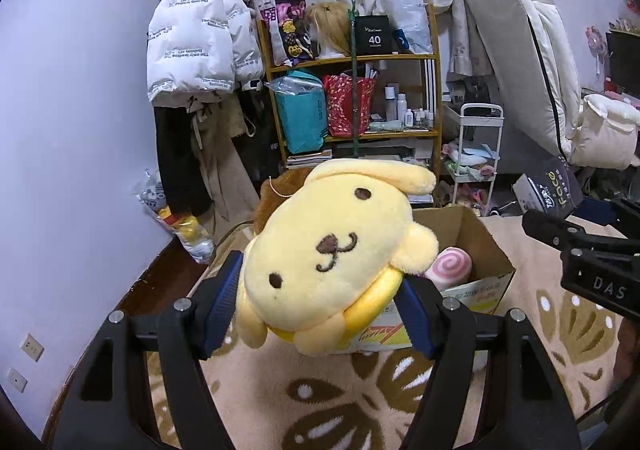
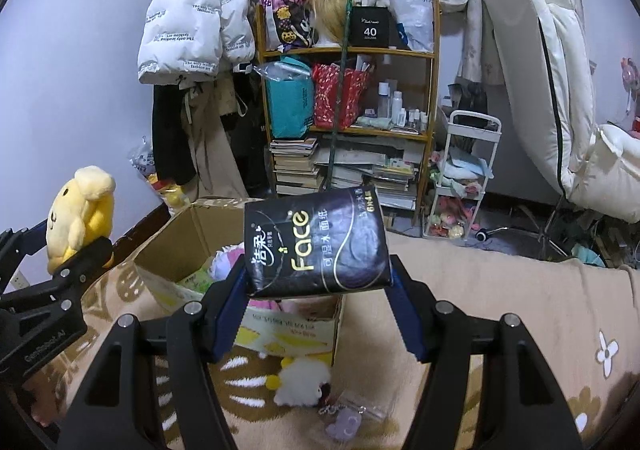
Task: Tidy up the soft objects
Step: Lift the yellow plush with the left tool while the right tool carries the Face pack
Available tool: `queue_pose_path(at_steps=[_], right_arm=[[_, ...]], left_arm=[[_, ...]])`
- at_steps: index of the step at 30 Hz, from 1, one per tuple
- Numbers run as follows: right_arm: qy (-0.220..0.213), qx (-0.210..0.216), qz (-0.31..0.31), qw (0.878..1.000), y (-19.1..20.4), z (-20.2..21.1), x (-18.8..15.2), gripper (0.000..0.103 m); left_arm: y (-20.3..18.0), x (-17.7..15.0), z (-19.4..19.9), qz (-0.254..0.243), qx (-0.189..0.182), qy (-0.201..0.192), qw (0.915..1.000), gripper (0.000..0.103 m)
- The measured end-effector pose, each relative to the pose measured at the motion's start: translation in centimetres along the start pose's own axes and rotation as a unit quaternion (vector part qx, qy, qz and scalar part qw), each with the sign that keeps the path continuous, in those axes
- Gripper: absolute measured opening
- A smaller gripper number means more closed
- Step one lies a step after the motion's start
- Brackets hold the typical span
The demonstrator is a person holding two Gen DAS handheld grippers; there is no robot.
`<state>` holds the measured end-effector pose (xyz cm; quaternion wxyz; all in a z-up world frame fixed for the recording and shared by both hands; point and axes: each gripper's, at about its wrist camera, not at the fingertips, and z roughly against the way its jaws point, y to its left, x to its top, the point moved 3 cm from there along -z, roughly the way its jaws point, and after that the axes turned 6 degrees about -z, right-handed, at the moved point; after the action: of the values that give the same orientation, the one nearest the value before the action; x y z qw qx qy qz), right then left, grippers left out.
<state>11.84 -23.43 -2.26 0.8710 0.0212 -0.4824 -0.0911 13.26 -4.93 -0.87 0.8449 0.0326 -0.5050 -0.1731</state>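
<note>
The left tool (image 1: 320,302) is clenched on a yellow plush dog (image 1: 336,262), its blue pads pressing the toy from both sides, and holds it in the air above the near edge of an open cardboard box (image 1: 480,250). The box stands on a beige blanket (image 1: 360,402) with brown flower shapes. Inside the box lies a pink swirl plush (image 1: 450,264), just beside the dog's ear in the left wrist view. The right tool (image 2: 318,290) grips a dark tissue pack (image 2: 316,246) printed with "Face", holding it above the same box. On the blanket in front of the box lie a small white fluffy toy (image 2: 302,382) and a purple keychain (image 2: 344,424), near each other. A wooden shelf (image 2: 348,53) crowded with bags, bottles and books stands behind, against the curtain.
</note>
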Motion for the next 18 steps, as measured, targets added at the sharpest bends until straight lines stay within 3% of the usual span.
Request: queue_pose_path(at_steps=[10,18], right_arm=[[-0.030,-0.010,-0.006,0.999,-0.5,-0.9,1.0,0.069],[-0.028,0.003,-0.012,1.000,-0.6,-2.8,1.0,0.069]], left_arm=[[-0.3,1.0,-2.3,0.004,-0.009,-0.007,0.9999,0.071],[0.1,0.5,-4.2,0.015,-0.007,0.014,0.9998,0.071]])
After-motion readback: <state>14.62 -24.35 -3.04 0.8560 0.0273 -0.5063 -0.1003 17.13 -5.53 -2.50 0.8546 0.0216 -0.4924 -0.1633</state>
